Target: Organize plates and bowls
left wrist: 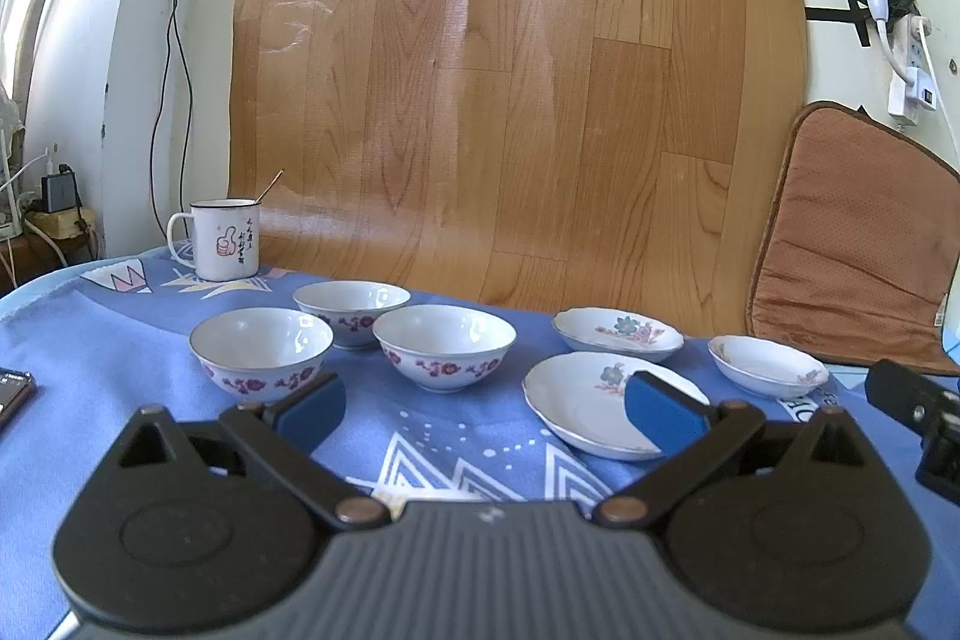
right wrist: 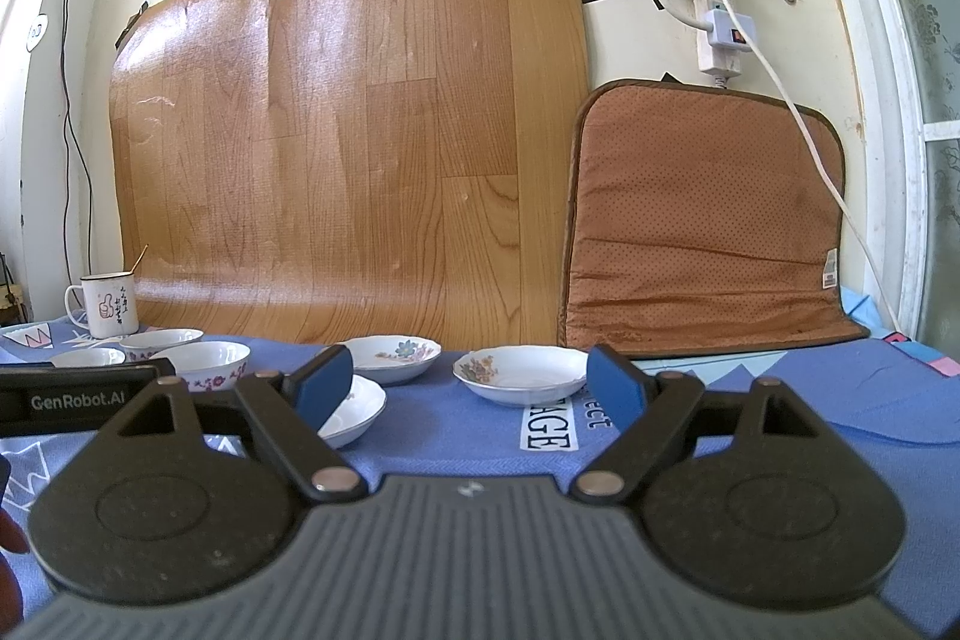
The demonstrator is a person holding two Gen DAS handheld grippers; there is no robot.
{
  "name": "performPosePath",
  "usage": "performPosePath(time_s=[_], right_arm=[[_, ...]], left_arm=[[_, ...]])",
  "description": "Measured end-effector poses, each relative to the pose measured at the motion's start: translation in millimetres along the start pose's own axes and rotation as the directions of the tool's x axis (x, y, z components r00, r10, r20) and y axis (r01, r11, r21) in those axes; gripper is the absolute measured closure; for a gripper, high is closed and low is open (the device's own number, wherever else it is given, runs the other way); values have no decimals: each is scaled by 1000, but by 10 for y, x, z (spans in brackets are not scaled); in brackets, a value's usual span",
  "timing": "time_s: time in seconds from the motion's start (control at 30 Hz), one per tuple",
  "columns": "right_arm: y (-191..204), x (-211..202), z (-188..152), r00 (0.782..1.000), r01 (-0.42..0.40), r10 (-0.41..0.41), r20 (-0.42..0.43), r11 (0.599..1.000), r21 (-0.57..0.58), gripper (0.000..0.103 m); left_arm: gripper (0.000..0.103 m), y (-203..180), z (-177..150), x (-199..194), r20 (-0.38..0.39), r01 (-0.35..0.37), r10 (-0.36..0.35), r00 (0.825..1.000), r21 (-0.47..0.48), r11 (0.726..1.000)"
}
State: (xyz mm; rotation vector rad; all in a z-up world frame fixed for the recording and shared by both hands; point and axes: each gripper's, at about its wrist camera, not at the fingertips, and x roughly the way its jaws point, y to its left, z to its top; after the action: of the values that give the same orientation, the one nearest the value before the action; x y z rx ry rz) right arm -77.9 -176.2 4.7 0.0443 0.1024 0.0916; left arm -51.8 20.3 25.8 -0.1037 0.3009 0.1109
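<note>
Left wrist view: left gripper (left wrist: 485,409) fingers wide, empty; three bowls (left wrist: 443,347) far left, plates (left wrist: 591,403) right. Right gripper (right wrist: 471,391) wide, empty, above the blue cloth (right wrist: 750,424).

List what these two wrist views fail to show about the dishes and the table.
- Nearest plate: left wrist view, its right part is behind a blue pad of the left tongs.
- Left bowl: right wrist view, lower part hidden by the other tool's black body.
- Dark object: cut by the left edge.
- Mug: contents unseen; lettering too small.
</note>
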Motion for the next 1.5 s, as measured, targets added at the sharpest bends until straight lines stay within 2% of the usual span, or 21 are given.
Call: performPosePath(time_s=[1.5], right_arm=[[-6, 0, 2, 1000, 0, 0, 0, 1000, 1, 16]], left_arm=[[0, -41, -22, 1, -6, 6, -6, 1000, -3, 1000]])
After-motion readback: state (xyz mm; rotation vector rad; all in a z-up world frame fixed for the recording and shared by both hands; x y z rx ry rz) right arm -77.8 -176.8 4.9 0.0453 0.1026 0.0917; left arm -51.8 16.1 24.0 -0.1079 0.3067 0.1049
